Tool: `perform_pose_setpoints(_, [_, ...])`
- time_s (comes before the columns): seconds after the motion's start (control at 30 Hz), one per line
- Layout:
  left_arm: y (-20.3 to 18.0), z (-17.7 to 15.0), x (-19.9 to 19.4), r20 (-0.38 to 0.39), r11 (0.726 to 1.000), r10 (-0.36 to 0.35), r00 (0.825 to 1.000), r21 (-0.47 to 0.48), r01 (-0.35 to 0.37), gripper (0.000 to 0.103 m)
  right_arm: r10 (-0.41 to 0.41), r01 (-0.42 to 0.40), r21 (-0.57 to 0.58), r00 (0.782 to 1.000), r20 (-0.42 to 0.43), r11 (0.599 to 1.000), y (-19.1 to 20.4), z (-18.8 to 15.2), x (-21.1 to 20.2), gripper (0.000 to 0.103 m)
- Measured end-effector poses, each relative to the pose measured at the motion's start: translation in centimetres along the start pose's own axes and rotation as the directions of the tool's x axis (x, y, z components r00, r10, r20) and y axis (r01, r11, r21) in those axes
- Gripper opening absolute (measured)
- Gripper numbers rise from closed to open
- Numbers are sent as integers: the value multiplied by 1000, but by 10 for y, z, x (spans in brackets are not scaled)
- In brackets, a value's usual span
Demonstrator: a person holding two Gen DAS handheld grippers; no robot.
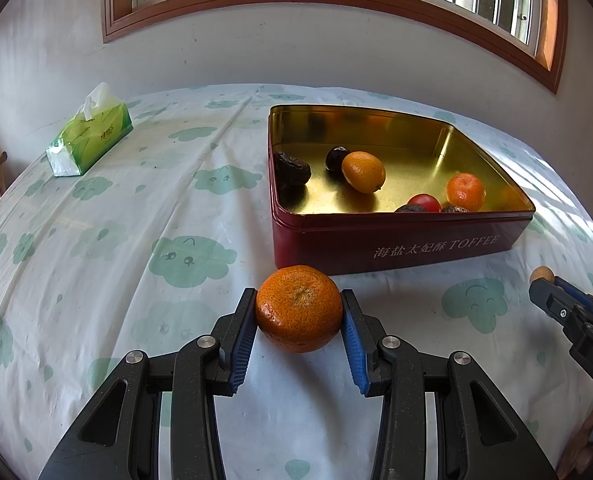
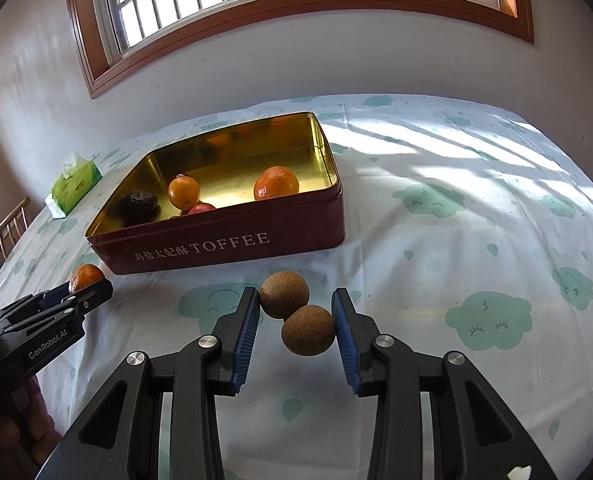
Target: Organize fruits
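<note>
Gripping the mandarin (image 1: pixel 298 307) between both blue pads, our left gripper (image 1: pixel 298 312) is clamped on the fruit just in front of the red toffee tin (image 1: pixel 396 240). Our right gripper (image 2: pixel 296 316) is closed on two brown longans (image 2: pixel 296 312) that touch each other; each pad bears on only one of them.

To complete the step well, we judge the following:
- Lift each load above the tin's near wall before moving forward.
- Lower it onto bare gold floor, apart from the kumquat (image 1: pixel 363 171) and dark dates (image 1: pixel 291 168).
- Release low, since round fruit will roll.
- Keep the longan pair level; the diagonal pinch may let one slip.

The left wrist view shows the dates, a red fruit (image 1: pixel 424 202) and the tin's left half. The right wrist view alone shows the paired longans and the sunlit tablecloth (image 2: pixel 456 152). A tissue pack (image 1: pixel 90 136) lies well apart.
</note>
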State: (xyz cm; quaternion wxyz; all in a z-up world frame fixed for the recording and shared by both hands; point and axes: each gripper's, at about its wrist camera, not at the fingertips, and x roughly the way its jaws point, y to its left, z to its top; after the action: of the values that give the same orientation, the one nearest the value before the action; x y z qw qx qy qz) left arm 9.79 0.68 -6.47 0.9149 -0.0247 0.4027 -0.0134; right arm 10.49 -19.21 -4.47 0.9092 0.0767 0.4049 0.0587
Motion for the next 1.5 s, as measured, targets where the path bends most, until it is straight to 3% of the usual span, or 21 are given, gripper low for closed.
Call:
perform_pose_setpoints(0.57, [-1, 0, -25, 119, 1000, -7, 993, 24, 4, 42, 55, -55, 0, 998, 0, 998, 5, 2, -7, 35])
perform_pose_setpoints(0.9, [-1, 45, -52, 212, 999, -38, 977, 27, 33, 42, 77, -73, -47, 994, 82, 996, 14, 43, -28, 35])
perform_pose_setpoints(1.13, [-10, 84, -39, 201, 998, -50, 978, 45, 42, 42, 95, -89, -82, 992, 83, 993, 20, 72, -10, 35])
perform_pose_setpoints(1.5, [-22, 102, 7, 143, 998, -25, 989, 67, 15, 42, 95, -92, -69, 994, 47, 993, 17, 96, 33, 35])
